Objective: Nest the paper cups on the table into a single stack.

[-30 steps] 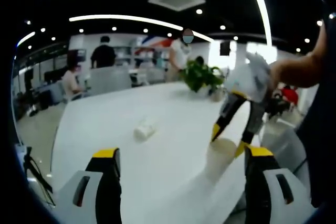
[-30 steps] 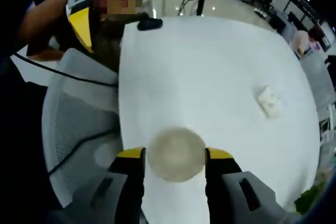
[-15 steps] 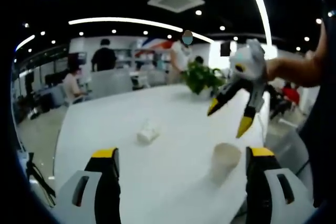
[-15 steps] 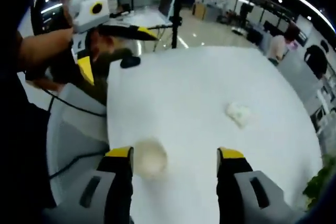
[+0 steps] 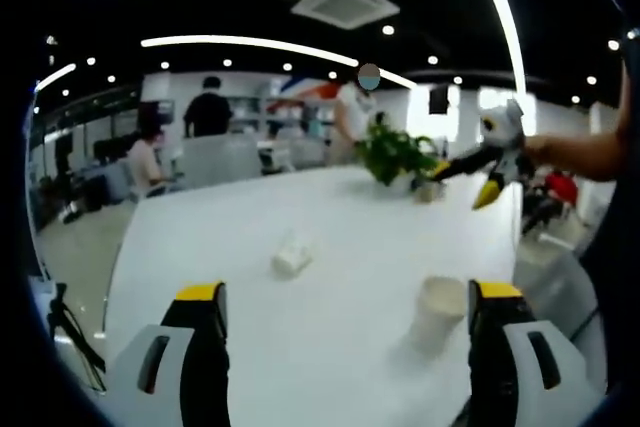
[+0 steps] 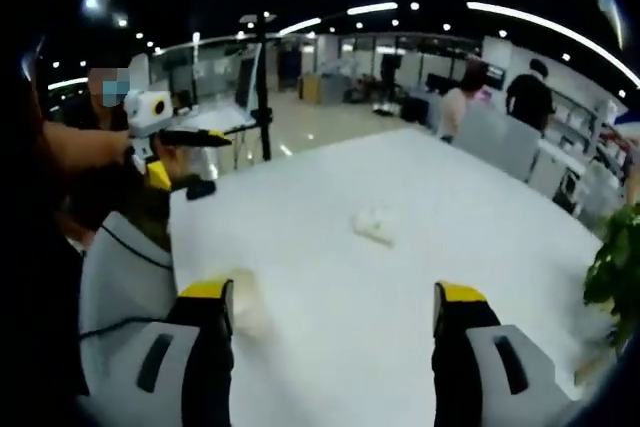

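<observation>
I judge the upright white paper cup [image 5: 438,309] stands near the white table [image 5: 330,347] edge as the stack base; the second white paper cup [image 5: 292,254] lies tipped mid-table. My left gripper [image 5: 345,299] and right gripper [image 6: 333,299] gape wide, holding nothing. The left gripper view resolves the upright cup sharply; the right gripper view blurs it.

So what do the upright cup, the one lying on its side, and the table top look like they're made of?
Upright cup: seemingly paper, matte off-white, thin rolled rim. Cup lying on its side: probably the same matte white paper, though too blurred to confirm. Table: smooth white top, likely laminate or painted board, with only a soft sheen.
</observation>
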Motion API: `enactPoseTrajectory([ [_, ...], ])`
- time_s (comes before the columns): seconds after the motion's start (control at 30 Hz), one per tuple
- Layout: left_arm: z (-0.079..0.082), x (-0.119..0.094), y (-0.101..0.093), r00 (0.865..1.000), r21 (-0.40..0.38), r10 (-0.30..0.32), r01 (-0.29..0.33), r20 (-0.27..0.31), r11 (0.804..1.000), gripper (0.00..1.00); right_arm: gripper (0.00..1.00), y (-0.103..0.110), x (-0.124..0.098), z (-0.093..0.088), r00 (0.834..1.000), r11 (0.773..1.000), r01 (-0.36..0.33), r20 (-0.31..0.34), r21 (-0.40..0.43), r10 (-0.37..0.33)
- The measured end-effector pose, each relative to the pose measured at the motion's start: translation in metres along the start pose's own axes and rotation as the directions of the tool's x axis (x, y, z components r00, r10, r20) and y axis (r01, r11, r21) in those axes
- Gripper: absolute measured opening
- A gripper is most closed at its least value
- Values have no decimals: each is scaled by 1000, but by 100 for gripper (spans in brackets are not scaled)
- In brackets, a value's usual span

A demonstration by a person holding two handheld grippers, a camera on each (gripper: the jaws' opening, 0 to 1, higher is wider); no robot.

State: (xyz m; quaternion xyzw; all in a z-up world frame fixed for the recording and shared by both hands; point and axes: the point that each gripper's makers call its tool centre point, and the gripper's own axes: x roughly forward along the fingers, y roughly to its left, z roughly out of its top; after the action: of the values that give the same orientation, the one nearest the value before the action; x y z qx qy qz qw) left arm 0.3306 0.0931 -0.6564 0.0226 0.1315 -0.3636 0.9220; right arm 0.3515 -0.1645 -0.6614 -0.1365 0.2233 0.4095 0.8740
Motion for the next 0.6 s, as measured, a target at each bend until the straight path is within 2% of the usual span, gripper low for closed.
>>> enactPoseTrajectory([
  [0.13,-9,1,4,1000,4,13,-13,-22,1000,98,89,-2,-6,-14,998,998,24,51,58,-27],
  [0.27,-14,-1,4,1000,10,13,-12,-27,1000,98,95,-2,-13,-25,994,997,33,105,63,-40],
  [0.33,-20,-2,0,999,-7,-10,10,-49,1000,98,95,-2,-14,-32,990,997,49,126,67,-57],
  [0.43,-24,-5,2,999,36,11,-10,-41,999,98,99,-2,-15,-43,986,994,76,145,76,-86],
  [0.53,-31,-10,3,999,-6,11,-11,-46,1000,98,100,-2,-15,-50,983,992,84,158,97,-99],
  [0.6,-36,-12,4,998,0,23,-23,-50,1000,98,100,-2,-15,-54,983,991,85,153,105,-101],
])
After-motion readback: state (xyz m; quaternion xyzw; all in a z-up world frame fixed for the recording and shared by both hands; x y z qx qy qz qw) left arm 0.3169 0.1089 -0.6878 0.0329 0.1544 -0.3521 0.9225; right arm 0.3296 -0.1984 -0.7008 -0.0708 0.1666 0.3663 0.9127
